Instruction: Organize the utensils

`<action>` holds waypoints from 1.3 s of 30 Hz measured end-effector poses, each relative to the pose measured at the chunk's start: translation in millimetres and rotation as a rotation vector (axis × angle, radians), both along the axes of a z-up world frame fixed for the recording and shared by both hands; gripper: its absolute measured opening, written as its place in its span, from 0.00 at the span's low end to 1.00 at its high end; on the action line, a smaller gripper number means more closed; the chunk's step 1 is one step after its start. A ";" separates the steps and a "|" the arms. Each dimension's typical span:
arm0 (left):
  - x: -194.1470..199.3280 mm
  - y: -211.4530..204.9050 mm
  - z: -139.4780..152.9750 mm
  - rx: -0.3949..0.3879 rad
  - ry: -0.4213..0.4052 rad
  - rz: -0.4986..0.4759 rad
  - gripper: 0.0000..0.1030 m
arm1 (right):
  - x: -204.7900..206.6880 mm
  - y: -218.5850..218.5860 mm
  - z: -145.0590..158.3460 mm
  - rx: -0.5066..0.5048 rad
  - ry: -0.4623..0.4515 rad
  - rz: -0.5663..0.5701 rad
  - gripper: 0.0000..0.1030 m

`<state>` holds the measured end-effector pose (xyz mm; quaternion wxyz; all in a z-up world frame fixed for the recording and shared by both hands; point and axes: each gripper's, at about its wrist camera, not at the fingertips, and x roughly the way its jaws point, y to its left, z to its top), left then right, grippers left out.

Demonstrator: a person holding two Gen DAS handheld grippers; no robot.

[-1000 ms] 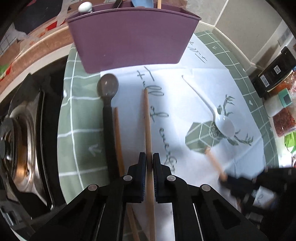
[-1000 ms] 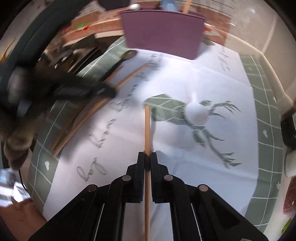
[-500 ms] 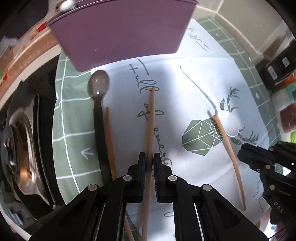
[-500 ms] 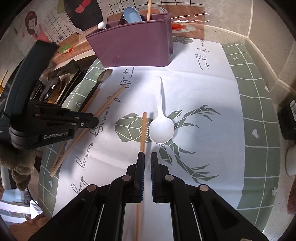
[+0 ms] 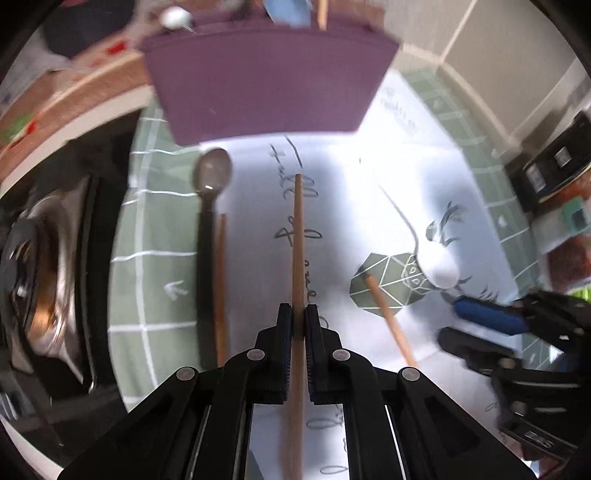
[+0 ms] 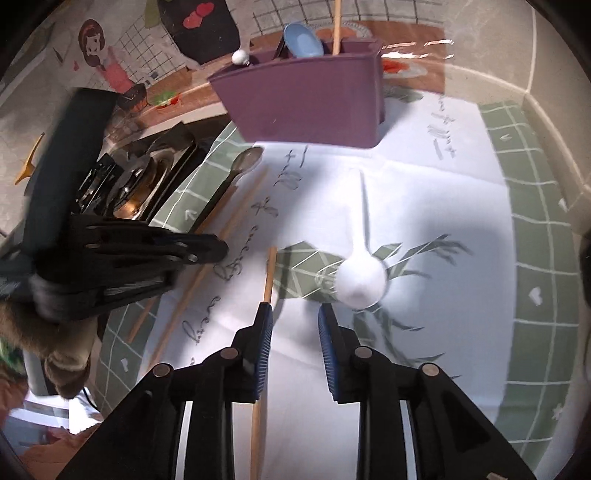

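My left gripper (image 5: 298, 321) is shut on a wooden chopstick (image 5: 297, 229) that points toward the purple utensil holder (image 5: 266, 81). The right gripper (image 6: 295, 325) has its jaws opening, with nothing between the pads. A second chopstick (image 6: 268, 277) lies on the cloth along and under the right gripper's left finger (image 6: 264, 325). Just right of that chopstick rests a white spoon (image 6: 360, 284). A black spoon (image 5: 212, 173) and a third chopstick (image 5: 221, 288) lie side by side on the left. In the right wrist view the left gripper (image 6: 207, 251) hovers left of the holder (image 6: 306, 99).
A green-and-white printed cloth (image 5: 162, 266) covers the counter. A stove burner (image 5: 37, 277) sits off its left edge. Boxes and jars (image 5: 554, 173) stand at the right. The holder contains a blue spoon (image 6: 301, 40) and an upright chopstick (image 6: 337, 26). A gloved hand (image 6: 55, 350) holds the left gripper.
The right gripper's jaws have parted and let go of the chopstick they were clamped on. The left gripper stays clamped on its chopstick.
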<state>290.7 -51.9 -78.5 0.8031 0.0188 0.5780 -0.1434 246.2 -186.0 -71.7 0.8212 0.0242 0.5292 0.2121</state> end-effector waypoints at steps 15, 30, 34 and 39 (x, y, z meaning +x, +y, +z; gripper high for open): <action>-35.2 48.0 22.5 -0.121 -0.098 0.123 0.07 | -5.4 57.5 -14.2 -0.143 0.014 0.057 0.32; -36.8 51.4 23.2 -0.143 -0.091 0.099 0.07 | -15.4 45.9 -6.9 -0.284 -0.043 0.075 0.05; -42.3 48.4 24.4 -0.159 -0.089 0.097 0.07 | -9.1 35.0 -3.0 -0.276 -0.031 0.040 0.05; -44.6 44.6 30.0 -0.164 -0.093 0.083 0.07 | -3.1 26.4 4.2 -0.244 -0.030 0.006 0.05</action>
